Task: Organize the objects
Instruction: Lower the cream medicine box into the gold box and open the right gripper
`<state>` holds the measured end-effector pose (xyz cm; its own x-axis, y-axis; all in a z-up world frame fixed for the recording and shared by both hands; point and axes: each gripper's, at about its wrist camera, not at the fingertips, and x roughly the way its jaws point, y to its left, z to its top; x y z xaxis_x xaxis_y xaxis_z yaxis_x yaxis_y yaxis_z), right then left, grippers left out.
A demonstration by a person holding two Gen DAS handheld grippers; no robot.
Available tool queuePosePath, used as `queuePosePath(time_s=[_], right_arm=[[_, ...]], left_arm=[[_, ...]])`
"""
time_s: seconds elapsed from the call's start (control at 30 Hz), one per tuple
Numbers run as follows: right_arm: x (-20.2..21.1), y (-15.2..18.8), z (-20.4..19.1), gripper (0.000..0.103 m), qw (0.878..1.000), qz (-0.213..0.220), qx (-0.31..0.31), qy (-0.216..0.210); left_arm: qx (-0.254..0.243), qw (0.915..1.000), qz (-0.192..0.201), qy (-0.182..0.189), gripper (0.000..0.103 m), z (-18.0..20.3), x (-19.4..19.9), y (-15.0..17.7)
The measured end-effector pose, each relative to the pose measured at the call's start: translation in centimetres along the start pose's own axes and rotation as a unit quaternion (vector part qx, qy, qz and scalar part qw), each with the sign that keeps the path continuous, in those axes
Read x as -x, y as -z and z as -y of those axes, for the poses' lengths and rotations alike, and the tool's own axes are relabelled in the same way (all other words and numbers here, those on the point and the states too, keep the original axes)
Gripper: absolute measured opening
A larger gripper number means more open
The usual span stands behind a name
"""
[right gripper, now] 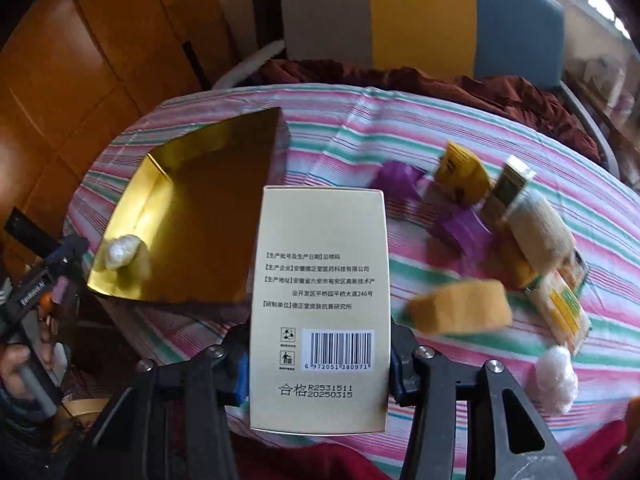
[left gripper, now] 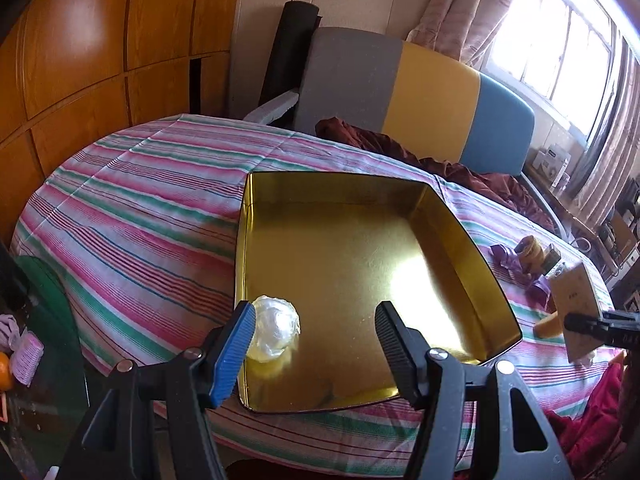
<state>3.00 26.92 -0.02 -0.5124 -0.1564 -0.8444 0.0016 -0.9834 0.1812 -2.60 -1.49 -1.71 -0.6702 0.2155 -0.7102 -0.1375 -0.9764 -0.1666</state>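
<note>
An open gold tin (left gripper: 460,216) lies on the striped tablecloth (left gripper: 140,200), with a clear crumpled plastic wad (left gripper: 277,330) in its near left corner. My left gripper (left gripper: 316,316) hangs open over the tin's near edge, the wad just inside its blue finger (left gripper: 236,344). My right gripper (right gripper: 318,368) is shut on a pale gold carton (right gripper: 320,280) with a barcode, held above the table to the right of the tin (right gripper: 192,208). In the left wrist view that carton (left gripper: 576,300) shows at the far right.
Right of the tin lie purple boxes (right gripper: 464,228), a yellow packet (right gripper: 460,172), a gauze roll (right gripper: 540,236), an orange sponge (right gripper: 460,308) and a white wad (right gripper: 556,376). A grey, yellow and blue chair (left gripper: 400,80) with maroon cloth (left gripper: 460,168) stands behind the table. Wooden panels (left gripper: 100,40) stand at left.
</note>
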Motion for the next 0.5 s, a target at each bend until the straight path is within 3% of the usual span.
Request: queuePosePath(time_s=[0.23, 0.5], right_arm=[[-4.3, -4.7, -8.3, 0.051, 0.998, -0.011, 0.040, -0.054], [-13.1, -5.4, -15.4, 0.051, 0.991, -0.087, 0.058, -0.080]], left_arm=[[0.037, 0.9992, 0.003, -0.014, 0.063, -2.1, 0.3, -0.6], [0.064, 0.9977, 0.006, -0.024, 0.063, -4.4, 0.6, -0.7]])
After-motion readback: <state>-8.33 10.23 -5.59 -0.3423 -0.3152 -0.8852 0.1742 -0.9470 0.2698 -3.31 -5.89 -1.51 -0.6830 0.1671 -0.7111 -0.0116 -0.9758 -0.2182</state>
